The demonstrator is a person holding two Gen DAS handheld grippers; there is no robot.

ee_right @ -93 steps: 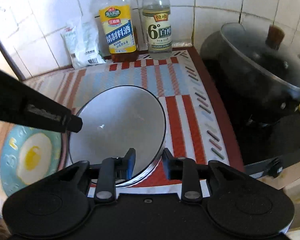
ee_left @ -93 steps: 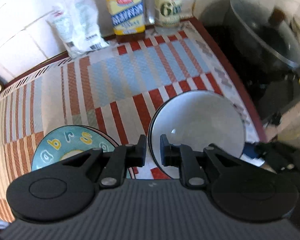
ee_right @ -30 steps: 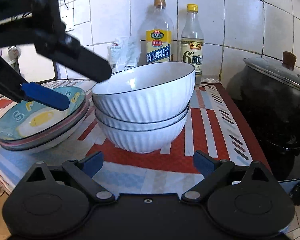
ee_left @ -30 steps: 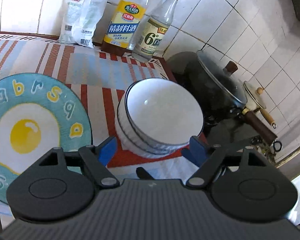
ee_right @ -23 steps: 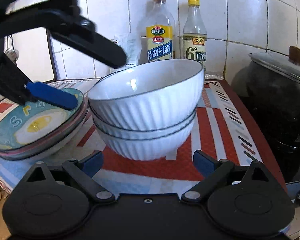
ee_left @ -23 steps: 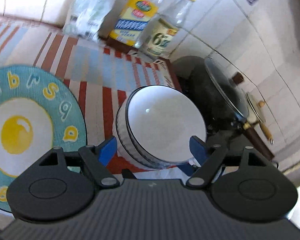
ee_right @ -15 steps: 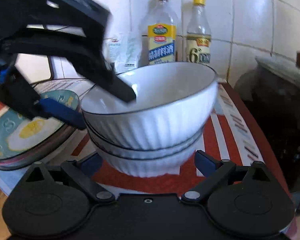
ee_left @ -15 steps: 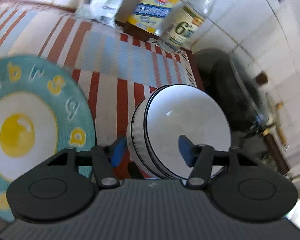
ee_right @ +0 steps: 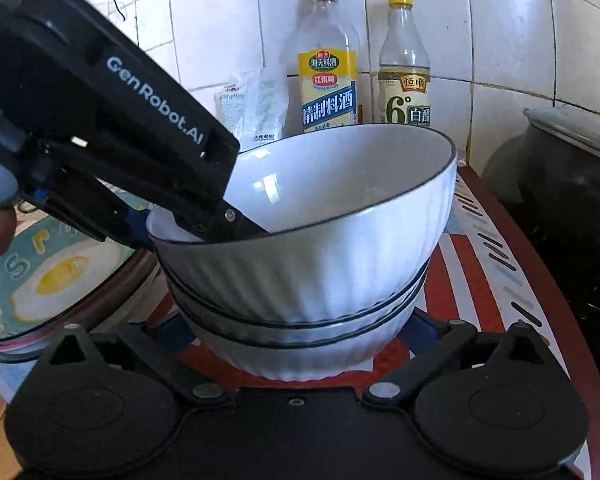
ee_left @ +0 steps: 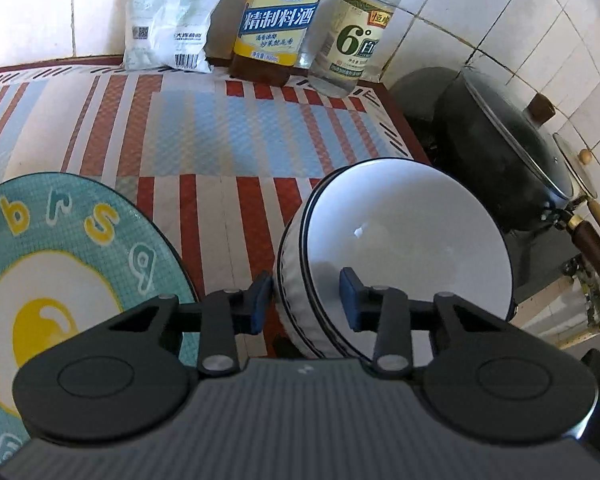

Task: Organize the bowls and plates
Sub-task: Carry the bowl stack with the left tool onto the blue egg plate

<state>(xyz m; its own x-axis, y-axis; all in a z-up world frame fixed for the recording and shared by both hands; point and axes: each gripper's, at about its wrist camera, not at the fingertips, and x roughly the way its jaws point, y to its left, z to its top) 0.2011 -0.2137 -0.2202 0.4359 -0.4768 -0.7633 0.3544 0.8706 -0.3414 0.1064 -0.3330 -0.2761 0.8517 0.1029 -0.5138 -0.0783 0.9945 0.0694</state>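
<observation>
Three white ribbed bowls [ee_right: 308,264] with thin dark rims sit nested in one stack on the desk [ee_left: 228,148], which is covered by a woven mat of red, blue and cream stripes. Just beside them to the left lies a stack of round plates [ee_left: 52,264]; the top one is teal with a fried-egg picture and letters. The left hand-held gripper [ee_left: 306,300] straddles the stack's near rim, one blue-padded finger inside the top bowl and one outside, spread and not yet clamped. The right hand-held gripper [ee_right: 296,332] is released, its fingers wide on either side of the bottom bowl. Two bottles [ee_left: 284,20], one white bag [ee_left: 172,16] and a lidded black pot [ee_left: 504,160] stand behind.
</observation>
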